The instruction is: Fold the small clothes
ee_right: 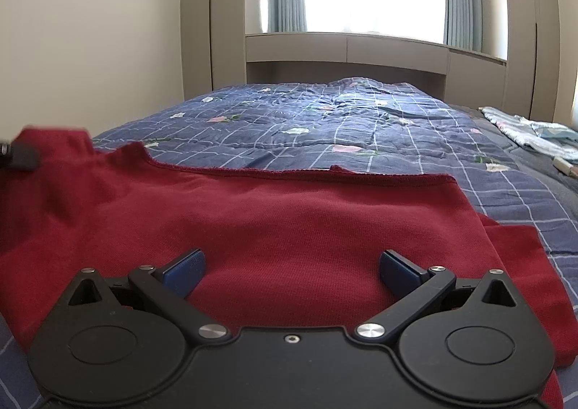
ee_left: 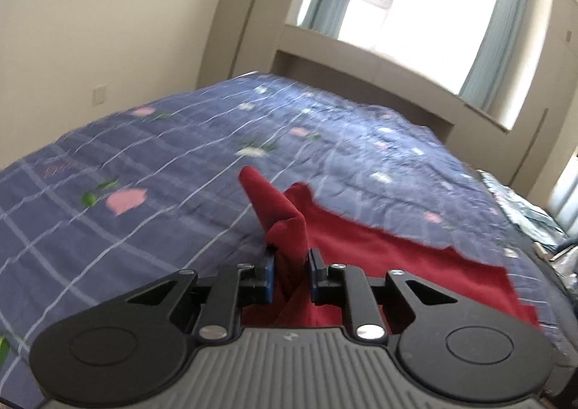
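We see the left gripper (ee_left: 291, 266) clamped on a bunched fold of the red garment (ee_left: 379, 257), its blue pads (ee_left: 268, 273) drawn in narrow with the cloth pinched between them and a twisted tail of fabric standing up above the jaws. The rest of the garment trails off to the right of that gripper, lying on the blue checked quilt (ee_left: 144, 163) that covers the bed. From the right wrist view, the red garment (ee_right: 289, 214) lies spread fairly flat across the near part of the quilt (ee_right: 325, 120), its hemmed edge running across the far side. Our right gripper (ee_right: 292, 266) hangs just over the middle of the cloth with jaws wide apart, nothing between the blue pads (ee_right: 184, 270); we cannot quite tell whether the tips touch the fabric. At the far left edge a dark blurred shape (ee_right: 21, 155) sits against a raised corner of the garment, probably the other gripper. A pale patterned cloth (ee_right: 531, 132) lies at the bed's far right.
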